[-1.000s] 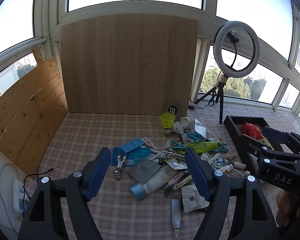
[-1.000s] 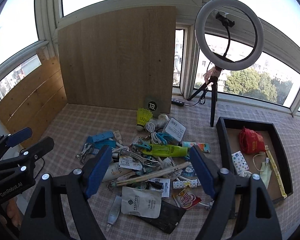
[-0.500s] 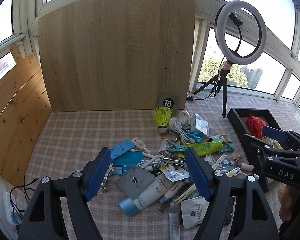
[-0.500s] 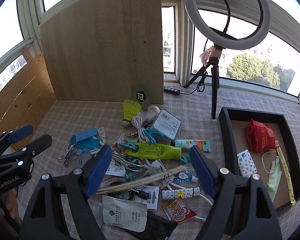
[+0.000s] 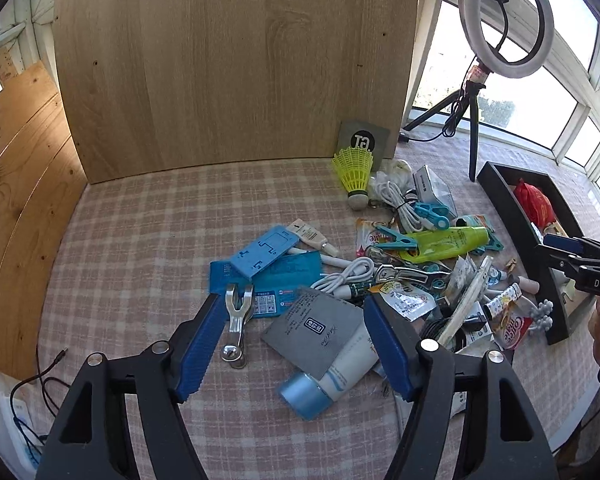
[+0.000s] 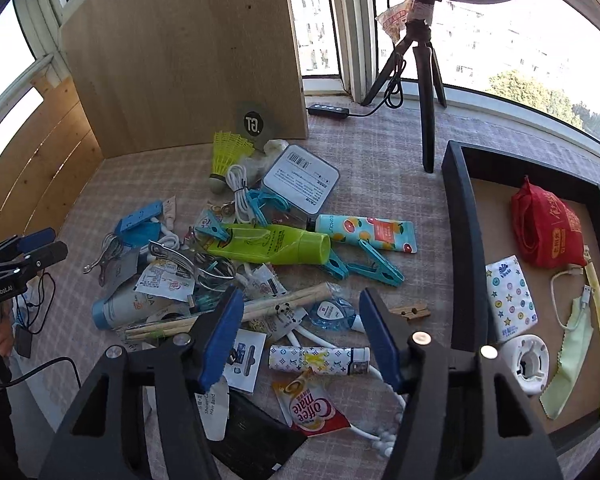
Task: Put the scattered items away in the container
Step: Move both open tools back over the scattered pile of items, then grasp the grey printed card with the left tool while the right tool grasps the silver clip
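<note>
Closing in from the left wrist view: left hand-held gripper (image 5: 296, 340) now sits much lower over the pile than a second ago, jaws closing, not yet pressing on anything. Between the fingers: grey sachet (image 5: 316, 330) and, under it, white tube with blue cap (image 5: 320, 380). Tube's long axis runs diagonally, cap toward the camera and lower left, crimped end under the sachet. Metal clip (image 5: 236, 320) lies just inside the left finger, long axis nearly toward the camera, forked end pointing away. Judgement: likely pick is the sachet or tube; can't tell which. Black tray (image 5: 528, 240) is well right of the tube, red bag (image 5: 536, 204) inside.

Right wrist view: right hand-held gripper (image 6: 300, 340) has also dropped closer to the clutter, jaws closing, empty for now. Between the fingers: patterned white tube (image 6: 320, 360), long axis roughly crosswise to the fingers, cap end pointing right, toward the tray (image 6: 466, 240). Coffee sachet (image 6: 312, 408) just below that tube, chopsticks (image 6: 228, 312) just above left. Tray sits right of the tube, already holding red bag (image 6: 548, 228), tissue pack (image 6: 510, 296), white round part (image 6: 530, 362).

Meaning: both hands are committing to grasps; most of the pile is left on the checked surface (image 6: 380, 160).
</note>
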Tool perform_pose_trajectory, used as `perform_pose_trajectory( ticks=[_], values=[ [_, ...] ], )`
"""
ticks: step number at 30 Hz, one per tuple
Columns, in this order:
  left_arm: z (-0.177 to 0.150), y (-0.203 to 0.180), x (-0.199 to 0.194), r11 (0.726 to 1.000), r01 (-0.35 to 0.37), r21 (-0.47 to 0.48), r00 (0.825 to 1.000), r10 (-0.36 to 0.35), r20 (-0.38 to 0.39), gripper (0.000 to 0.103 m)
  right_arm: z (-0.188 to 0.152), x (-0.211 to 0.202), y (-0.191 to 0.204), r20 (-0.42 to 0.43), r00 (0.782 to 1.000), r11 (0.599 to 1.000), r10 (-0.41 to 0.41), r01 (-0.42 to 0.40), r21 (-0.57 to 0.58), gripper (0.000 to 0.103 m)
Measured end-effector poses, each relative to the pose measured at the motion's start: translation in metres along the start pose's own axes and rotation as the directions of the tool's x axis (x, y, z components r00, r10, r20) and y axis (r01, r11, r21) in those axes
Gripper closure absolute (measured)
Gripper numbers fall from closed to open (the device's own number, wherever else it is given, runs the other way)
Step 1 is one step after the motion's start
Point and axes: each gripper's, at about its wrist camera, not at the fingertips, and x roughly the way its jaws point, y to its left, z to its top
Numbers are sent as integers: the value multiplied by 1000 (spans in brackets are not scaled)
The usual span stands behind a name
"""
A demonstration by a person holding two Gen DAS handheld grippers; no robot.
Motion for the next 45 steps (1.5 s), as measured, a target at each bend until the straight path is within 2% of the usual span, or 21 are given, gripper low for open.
perform_pose_trajectory(
  ticks=[3, 6, 13, 19, 21, 27, 30, 35, 41, 45],
  values=[
    [-9, -1, 11, 1000, 19, -1, 999, -19, -32, 38, -1, 7, 3, -13, 999, 999, 37, -37, -6, 47],
    [-18, -5, 19, 999, 53, 5, 997, -53, -60, 38, 3, 15, 17, -25, 998, 996, 58, -60, -64, 47],
    [-21, -23, 42, 991, 69, 118, 994, -59, -92, 38, 16, 43, 54, -86, 987, 973, 134, -147, -177, 47],
    [-21, -23, 65, 977, 73, 202, 989, -44, -143, 37, 21, 69, 77, -155, 980, 946, 121, -161, -280, 51],
    [-21, -21, 71, 973, 79, 215, 987, -46, -155, 36, 21, 77, 82, -175, 978, 937, 117, -167, -307, 57],
    [-16, -16, 83, 970, 108, 219, 981, -69, -179, 36, 24, 93, 90, -201, 974, 922, 109, -175, -346, 63],
    [-13, -13, 87, 970, 138, 199, 977, -101, -188, 36, 28, 91, 98, -191, 974, 905, 123, -189, -381, 63],
    [-10, -10, 90, 966, 182, 182, 968, -143, -205, 39, 33, 100, 114, -221, 965, 876, 140, -225, -426, 63],
    [-8, -8, 90, 960, 208, 186, 962, -166, -218, 46, 42, 112, 133, -239, 955, 852, 177, -270, -448, 64],
    [-6, -5, 90, 960, 212, 181, 961, -171, -220, 50, 46, 123, 145, -268, 945, 834, 188, -298, -465, 69]
  ],
)
